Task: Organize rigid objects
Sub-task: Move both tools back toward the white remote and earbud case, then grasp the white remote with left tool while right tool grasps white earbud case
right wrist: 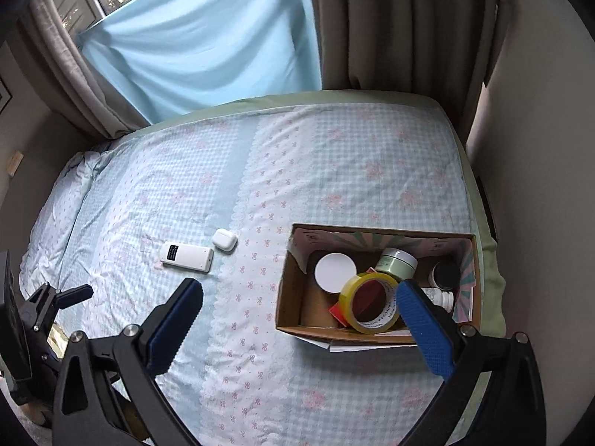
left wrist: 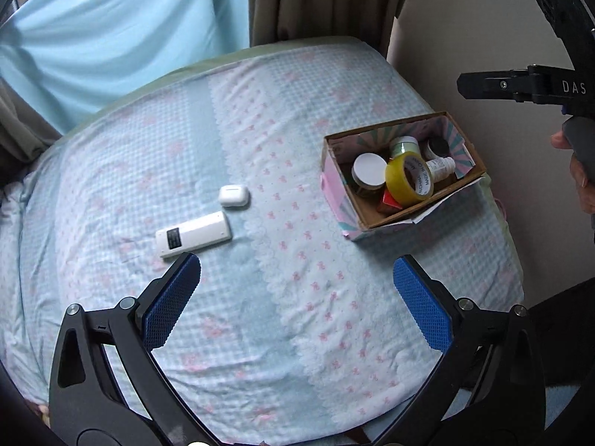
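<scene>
A white remote [left wrist: 193,235] [right wrist: 187,256] and a white earbud case [left wrist: 233,195] [right wrist: 224,240] lie side by side on the bed. A cardboard box [left wrist: 340,200] [right wrist: 288,297] to their right holds a yellow tape roll [left wrist: 408,179] [right wrist: 369,303], a white-lidded jar [left wrist: 369,171] [right wrist: 335,272], a green jar [right wrist: 396,262], a dark jar [right wrist: 445,274] and a small white bottle [left wrist: 440,166]. My left gripper [left wrist: 297,282] is open and empty, just in front of the remote. My right gripper [right wrist: 299,310] is open and empty, its right finger over the box's near edge.
The bed [left wrist: 282,334] [right wrist: 334,178] has a blue checked cover with pink bows. Curtains and a light blue sheet hang behind it [right wrist: 208,44]. A wall [right wrist: 539,148] runs along the right side. The right gripper [left wrist: 520,85] shows above the box in the left wrist view.
</scene>
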### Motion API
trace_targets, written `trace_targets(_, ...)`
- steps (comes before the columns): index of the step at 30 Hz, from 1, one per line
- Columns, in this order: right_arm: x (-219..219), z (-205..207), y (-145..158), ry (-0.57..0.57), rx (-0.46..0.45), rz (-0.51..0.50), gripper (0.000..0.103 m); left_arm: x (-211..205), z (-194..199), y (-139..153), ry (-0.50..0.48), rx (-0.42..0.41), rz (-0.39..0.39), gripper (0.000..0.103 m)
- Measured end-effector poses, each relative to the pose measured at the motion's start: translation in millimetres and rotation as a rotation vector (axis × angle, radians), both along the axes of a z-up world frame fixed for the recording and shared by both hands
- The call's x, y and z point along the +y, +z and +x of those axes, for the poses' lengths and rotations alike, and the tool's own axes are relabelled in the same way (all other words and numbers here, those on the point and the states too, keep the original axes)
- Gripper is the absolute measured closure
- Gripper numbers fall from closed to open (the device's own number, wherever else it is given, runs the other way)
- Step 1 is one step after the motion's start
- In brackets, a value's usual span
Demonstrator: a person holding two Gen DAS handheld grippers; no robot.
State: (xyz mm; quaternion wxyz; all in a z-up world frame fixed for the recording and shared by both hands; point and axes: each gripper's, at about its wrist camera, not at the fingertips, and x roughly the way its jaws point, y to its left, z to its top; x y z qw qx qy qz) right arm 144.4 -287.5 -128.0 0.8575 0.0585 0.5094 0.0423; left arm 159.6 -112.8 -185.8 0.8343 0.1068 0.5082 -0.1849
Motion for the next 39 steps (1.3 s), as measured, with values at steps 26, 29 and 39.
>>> trace_targets(26,179,123,-138,0.365,0.147,-0.193,0.0,133,130,-140,-0.65,0.078,0.391,0.0)
trace_targets(29,189,142,-176,0.513,0.166,-0.265,0.0,119,141,-178,-0.772,0.072,0.449,0.0)
trace_targets(39,214,200,-287,0.863,0.265,-0.324,0.019,94,171,-293,-1.04,0.13,0.6,0.015)
